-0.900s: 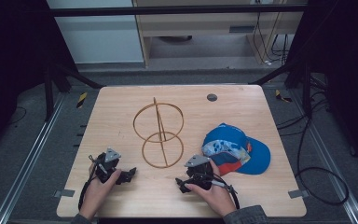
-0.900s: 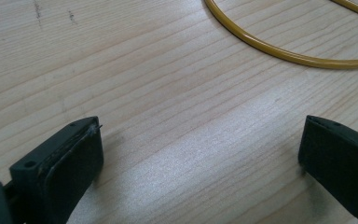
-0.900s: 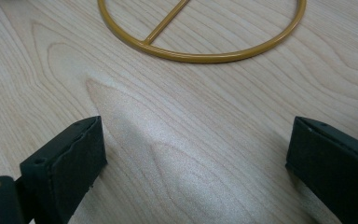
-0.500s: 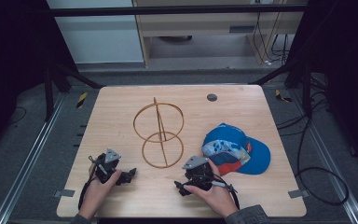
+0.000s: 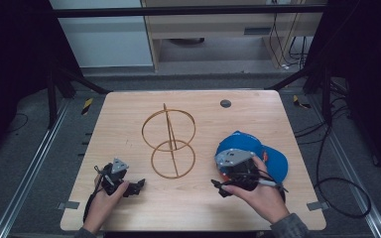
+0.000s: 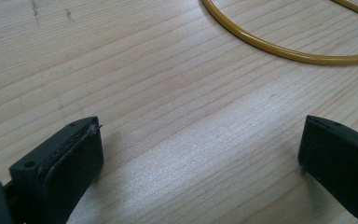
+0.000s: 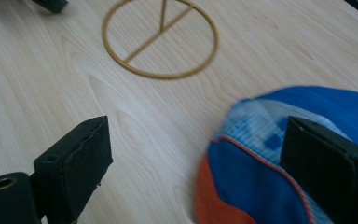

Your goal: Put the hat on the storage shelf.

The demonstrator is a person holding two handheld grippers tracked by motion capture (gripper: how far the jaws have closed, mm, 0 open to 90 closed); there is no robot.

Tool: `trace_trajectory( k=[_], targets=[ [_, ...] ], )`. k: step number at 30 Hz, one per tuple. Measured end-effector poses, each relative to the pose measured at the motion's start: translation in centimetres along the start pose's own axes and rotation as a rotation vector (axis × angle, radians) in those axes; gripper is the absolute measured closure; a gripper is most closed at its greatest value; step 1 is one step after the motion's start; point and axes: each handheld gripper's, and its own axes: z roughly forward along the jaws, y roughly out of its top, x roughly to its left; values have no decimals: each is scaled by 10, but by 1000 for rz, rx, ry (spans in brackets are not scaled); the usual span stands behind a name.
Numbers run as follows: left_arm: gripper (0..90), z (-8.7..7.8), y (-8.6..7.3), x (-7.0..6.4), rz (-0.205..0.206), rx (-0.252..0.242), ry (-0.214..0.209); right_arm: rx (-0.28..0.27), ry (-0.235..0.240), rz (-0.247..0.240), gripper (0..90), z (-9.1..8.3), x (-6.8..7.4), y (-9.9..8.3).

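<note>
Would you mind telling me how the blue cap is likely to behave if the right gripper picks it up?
The blue cap looks like soft fabric, so it would probably sag and fold once pinched by the right gripper. It seems light for its size. Pushed along the wooden table, it would likely slide or crumple, not roll.

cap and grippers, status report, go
Left gripper open, low over bare table. Right gripper open, one jaw over the cap, nothing gripped. Gold wire stand mid-table, clear of both.
</note>
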Motion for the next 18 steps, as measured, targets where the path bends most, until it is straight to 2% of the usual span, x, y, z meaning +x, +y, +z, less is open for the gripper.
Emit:
trace_trajectory(
  k=[2, 3, 7, 8, 10, 13, 14, 15, 18],
  targets=[
    [0, 0, 0, 0, 0, 0, 0, 7, -13, 1, 84, -5, -4, -3],
    [0, 0, 0, 0, 0, -1, 0, 14, -25, 0, 78, -13, -14, -8],
    [0, 0, 0, 0, 6, 2, -1, 59, -48, 9, 61, -26, -36, -21],
    [0, 0, 0, 0, 6, 2, -3, 59, -48, 9, 61, -26, -36, -21],
    [0, 0, 0, 0, 8, 3, -2, 81, -56, 16, 60, -33, -53, -28],
    [0, 0, 0, 0, 6, 3, -4, 97, -59, 21, 59, -39, -67, -31],
    [0, 0, 0, 0, 6, 3, -4, 97, -59, 21, 59, -39, -67, -31],
    [0, 0, 0, 0, 7, 3, -5, 110, -48, 14, 58, -41, -74, -31],
    [0, 0, 0, 0, 9, 3, -6, 131, -32, -16, 60, -42, -81, -27]
  ],
)
